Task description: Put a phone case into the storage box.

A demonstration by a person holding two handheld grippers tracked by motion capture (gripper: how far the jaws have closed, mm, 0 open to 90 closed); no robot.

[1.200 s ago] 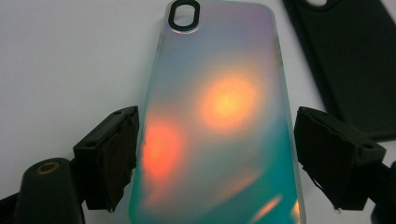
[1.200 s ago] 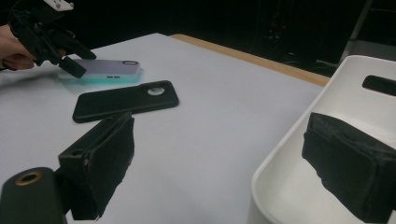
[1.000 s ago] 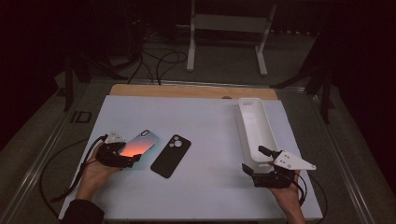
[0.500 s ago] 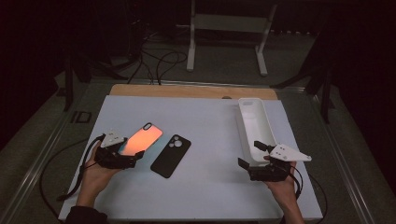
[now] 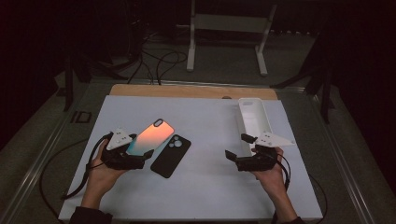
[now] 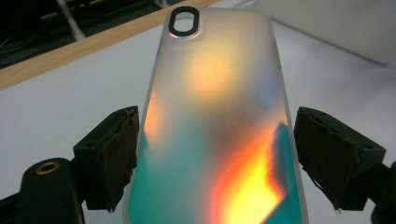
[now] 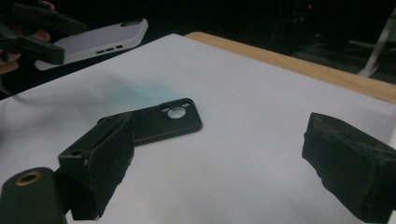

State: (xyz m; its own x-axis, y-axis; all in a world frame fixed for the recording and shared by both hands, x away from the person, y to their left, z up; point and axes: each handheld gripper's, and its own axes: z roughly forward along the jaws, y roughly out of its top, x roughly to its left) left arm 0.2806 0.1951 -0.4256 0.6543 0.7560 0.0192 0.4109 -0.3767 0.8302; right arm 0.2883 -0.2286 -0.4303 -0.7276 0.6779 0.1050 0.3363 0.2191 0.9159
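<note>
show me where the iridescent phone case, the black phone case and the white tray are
iridescent phone case [image 6: 219,135]: left gripper view, middle of its back.
black phone case [image 5: 170,156]: high view, centre of its back.
white tray [image 5: 256,120]: high view, its inner floor.

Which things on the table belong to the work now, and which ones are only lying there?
In use:
- iridescent phone case, clamped in left gripper
- right gripper, open, empty

Lying about:
- black phone case, flat on white mat
- white tray
</note>
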